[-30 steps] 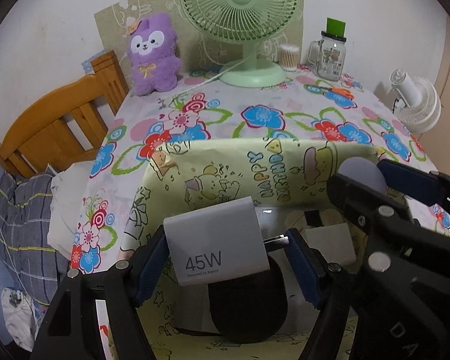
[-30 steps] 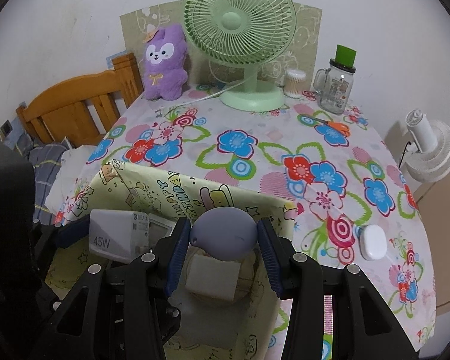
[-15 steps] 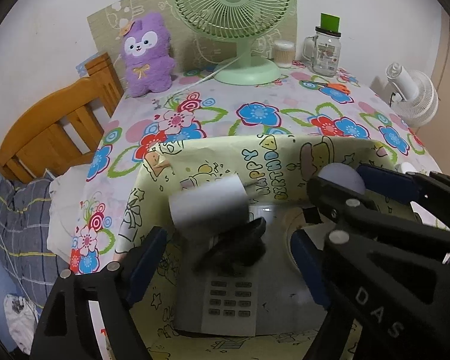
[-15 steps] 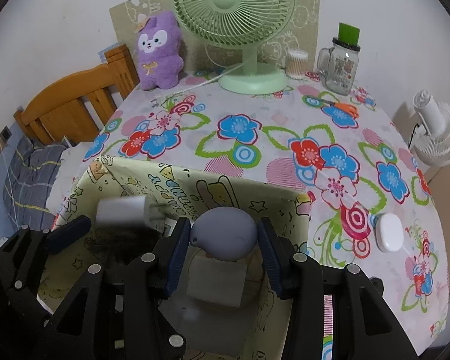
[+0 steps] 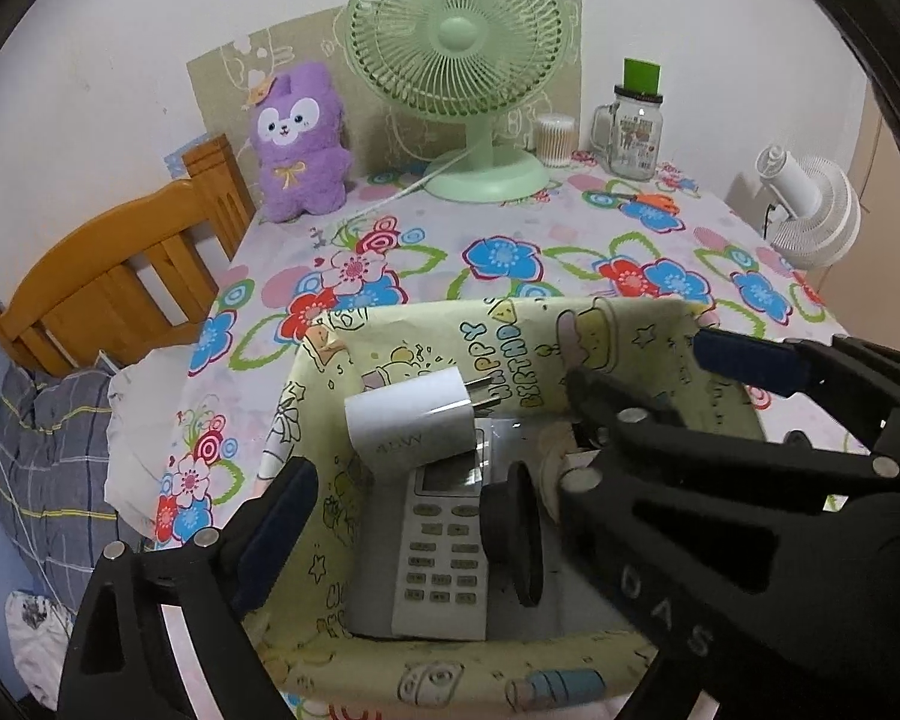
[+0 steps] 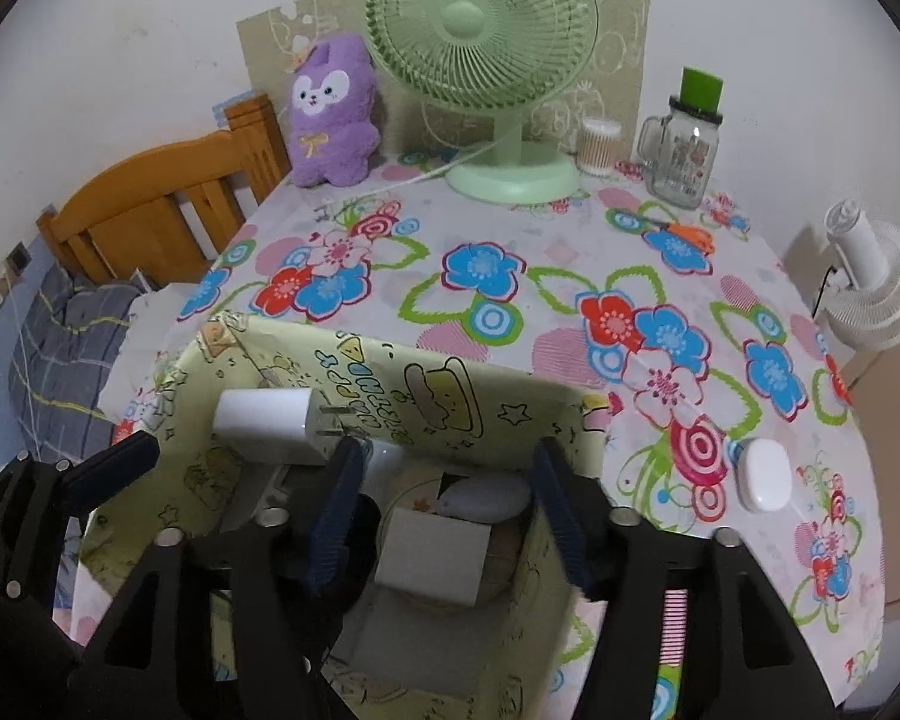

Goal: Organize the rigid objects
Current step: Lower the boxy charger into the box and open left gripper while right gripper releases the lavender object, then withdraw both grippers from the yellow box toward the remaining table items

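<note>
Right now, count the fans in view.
2. The green fan stands at the table's far edge; the white fan sits beyond the table's right side.

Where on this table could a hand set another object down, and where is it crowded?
Bare cloth lies between the box and the green fan, and from the box's far wall towards the scissors. A narrower patch sits right of the box, before the white case. The box itself is crowded: charger, remote, both grippers.
</note>
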The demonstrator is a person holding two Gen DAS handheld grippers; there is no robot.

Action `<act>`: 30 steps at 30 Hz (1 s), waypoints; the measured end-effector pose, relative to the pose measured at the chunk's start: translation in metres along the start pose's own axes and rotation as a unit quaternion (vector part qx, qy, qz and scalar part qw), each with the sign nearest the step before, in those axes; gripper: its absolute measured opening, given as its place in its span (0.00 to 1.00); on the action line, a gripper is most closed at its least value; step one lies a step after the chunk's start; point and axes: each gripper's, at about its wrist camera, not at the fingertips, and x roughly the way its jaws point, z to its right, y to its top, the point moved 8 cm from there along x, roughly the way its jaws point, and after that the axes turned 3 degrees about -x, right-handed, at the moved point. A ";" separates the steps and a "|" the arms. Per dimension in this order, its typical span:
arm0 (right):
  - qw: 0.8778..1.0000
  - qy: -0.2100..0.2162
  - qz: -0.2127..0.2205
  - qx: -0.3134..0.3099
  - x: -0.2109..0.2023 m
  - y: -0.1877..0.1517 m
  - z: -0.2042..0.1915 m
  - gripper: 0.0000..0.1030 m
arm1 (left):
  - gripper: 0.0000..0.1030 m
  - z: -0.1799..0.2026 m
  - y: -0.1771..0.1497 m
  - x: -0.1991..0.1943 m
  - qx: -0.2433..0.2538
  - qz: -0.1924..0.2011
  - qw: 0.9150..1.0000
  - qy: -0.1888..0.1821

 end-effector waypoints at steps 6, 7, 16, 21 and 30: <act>0.999 -0.014 0.027 -0.018 -0.025 0.000 0.001 0.77 | 0.97 0.006 0.001 -0.019 -0.008 0.018 1.000 -0.005; 0.999 -0.015 0.030 -0.018 -0.029 0.000 0.002 0.77 | 0.97 0.008 0.001 -0.023 -0.008 0.021 1.000 -0.007; 0.998 -0.021 0.054 -0.018 -0.059 -0.005 0.013 0.83 | 1.00 0.025 0.000 -0.049 -0.007 0.046 0.999 -0.009; 0.998 -0.024 0.059 -0.016 -0.071 -0.009 0.020 0.86 | 1.00 0.034 -0.001 -0.056 -0.007 0.051 0.999 -0.010; 0.997 -0.039 0.068 -0.012 -0.089 -0.021 0.041 0.88 | 1.00 0.057 -0.005 -0.066 -0.007 0.056 0.998 -0.019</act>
